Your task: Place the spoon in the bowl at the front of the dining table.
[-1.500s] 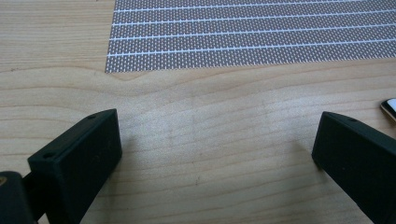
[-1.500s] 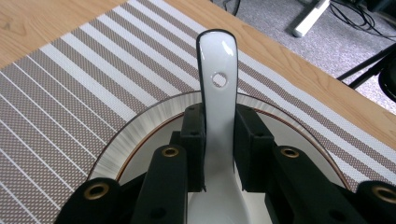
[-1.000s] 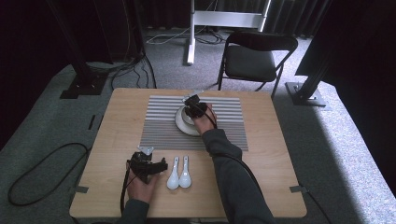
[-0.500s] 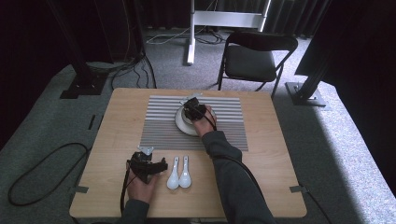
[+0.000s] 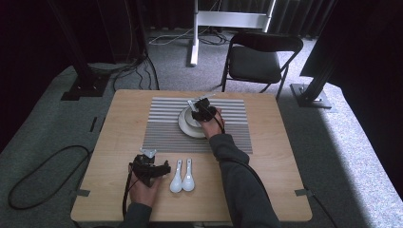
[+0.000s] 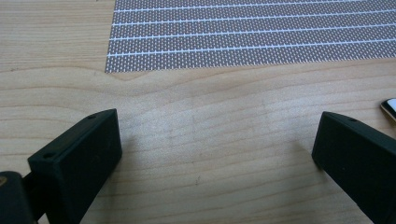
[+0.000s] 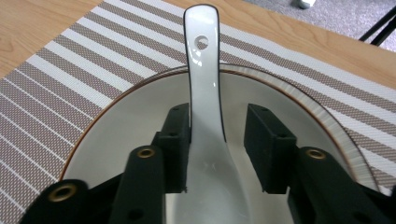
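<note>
A white ceramic spoon (image 7: pixel 203 84) lies in a white bowl (image 7: pixel 116 116), its handle leaning over the far rim. My right gripper (image 7: pixel 217 121) hovers over the bowl (image 5: pixel 190 124) with the spoon between its jaws. Those jaws have just been opening: one pad still touches the spoon's side, and the other stands clear of it. In the high view the right gripper (image 5: pixel 199 108) sits over the striped placemat (image 5: pixel 161 128). My left gripper (image 5: pixel 161 169) rests open on the bare wood near the front edge, nothing between its jaws (image 6: pixel 219 140). Two more white spoons (image 5: pixel 182 176) lie just right of it.
The wooden table (image 5: pixel 119 142) carries the placemat (image 6: pixel 252 37) at its middle back. One spoon's edge (image 6: pixel 388 106) peeks in at the right of the left gripper view. A black folding chair (image 5: pixel 259 59) stands behind the table; cables lie on the floor at left.
</note>
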A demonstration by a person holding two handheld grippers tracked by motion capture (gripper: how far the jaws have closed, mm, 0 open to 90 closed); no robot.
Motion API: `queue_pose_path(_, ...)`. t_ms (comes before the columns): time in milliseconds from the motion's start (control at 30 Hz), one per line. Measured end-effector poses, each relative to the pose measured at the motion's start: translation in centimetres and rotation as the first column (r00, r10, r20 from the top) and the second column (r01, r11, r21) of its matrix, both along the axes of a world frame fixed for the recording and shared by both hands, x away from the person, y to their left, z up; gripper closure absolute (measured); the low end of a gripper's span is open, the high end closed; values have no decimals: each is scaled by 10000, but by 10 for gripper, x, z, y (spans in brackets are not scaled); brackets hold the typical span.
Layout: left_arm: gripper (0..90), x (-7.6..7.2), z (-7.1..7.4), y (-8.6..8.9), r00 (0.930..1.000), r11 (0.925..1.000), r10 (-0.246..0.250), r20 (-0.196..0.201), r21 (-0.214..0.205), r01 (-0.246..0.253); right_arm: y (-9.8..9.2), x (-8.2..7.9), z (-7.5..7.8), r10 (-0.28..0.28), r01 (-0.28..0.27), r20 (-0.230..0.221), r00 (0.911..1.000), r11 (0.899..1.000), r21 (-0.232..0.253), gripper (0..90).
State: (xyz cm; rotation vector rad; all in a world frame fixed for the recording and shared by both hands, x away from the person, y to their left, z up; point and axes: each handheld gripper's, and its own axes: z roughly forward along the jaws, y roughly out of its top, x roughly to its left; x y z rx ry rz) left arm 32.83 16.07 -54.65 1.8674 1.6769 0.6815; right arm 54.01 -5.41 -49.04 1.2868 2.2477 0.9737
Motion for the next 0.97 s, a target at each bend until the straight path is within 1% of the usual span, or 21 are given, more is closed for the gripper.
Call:
queue_pose_path(100, 17, 0, 0, 0, 10000, 10000, 11, 8, -9, -11, -6, -2, 5, 71, -73, 171, 9998, 10000, 68, 563)
queue_pose_path(200, 17, 0, 0, 0, 10000, 10000, -2, 7, -3, 2, -14, -4, 12, 176, -188, 369, 9992, 9994, 305, 527)
queue_pose_path(267, 17, 0, 0, 0, 10000, 10000, -1, 0, 2, 1, -19, -8, 17, 243, -274, 469, 9986, 9974, 664, 511)
queue_pose_path(300, 17, 0, 0, 0, 10000, 10000, 5, 6, -11, -5, -23, -11, 21, 257, -307, 540, 9982, 9952, 934, 503)
queue_pose_path(367, 17, 0, 0, 0, 10000, 10000, 13, 11, -9, -13, -29, -18, 26, 286, -377, 706, 9971, 9906, 1314, 488)
queue_pose_path(467, 17, 0, 0, 0, 10000, 10000, 13, -6, -30, -13, -39, -27, 30, 280, -423, 895, 9956, 9858, 1623, 475)
queue_pose_path(500, 17, 0, 0, 0, 10000, 10000, 15, -6, -30, -15, -47, -34, 32, 263, -446, 1009, 9945, 9820, 1837, 466)
queue_pose_path(567, 17, 0, 0, 0, 10000, 10000, 5, -17, -22, -5, -55, -41, 31, 275, -471, 1005, 9946, 9790, 1983, 459)
queue_pose_path(633, 17, 0, 0, 0, 10000, 10000, 12, -6, -22, -12, -64, -50, 29, 357, -553, 885, 9954, 9716, 2300, 451)
queue_pose_path(667, 17, 0, 0, 0, 10000, 10000, 11, -4, -21, -11, -70, -55, 28, 323, -542, 939, 9951, 9689, 2415, 451)
queue_pose_path(767, 17, 0, 0, 0, 10000, 10000, 19, -7, -32, -19, -87, -69, 22, 131, -377, 879, 9960, 9579, 2847, 447)
queue_pose_path(800, 17, 0, 0, 0, 10000, 10000, 18, -8, -30, -18, -93, -73, 19, 26, -271, 854, 9963, 9576, 2867, 446)
queue_pose_path(900, 17, 0, 0, 0, 10000, 10000, 14, -14, -30, -14, -112, -87, 10, -170, -62, 818, 9965, 9615, 2746, 443)
queue_pose_path(967, 17, 0, 0, 0, 10000, 10000, 10, -19, -24, -10, -122, -94, 5, -204, -4, 751, 9970, 9638, 2667, 438)
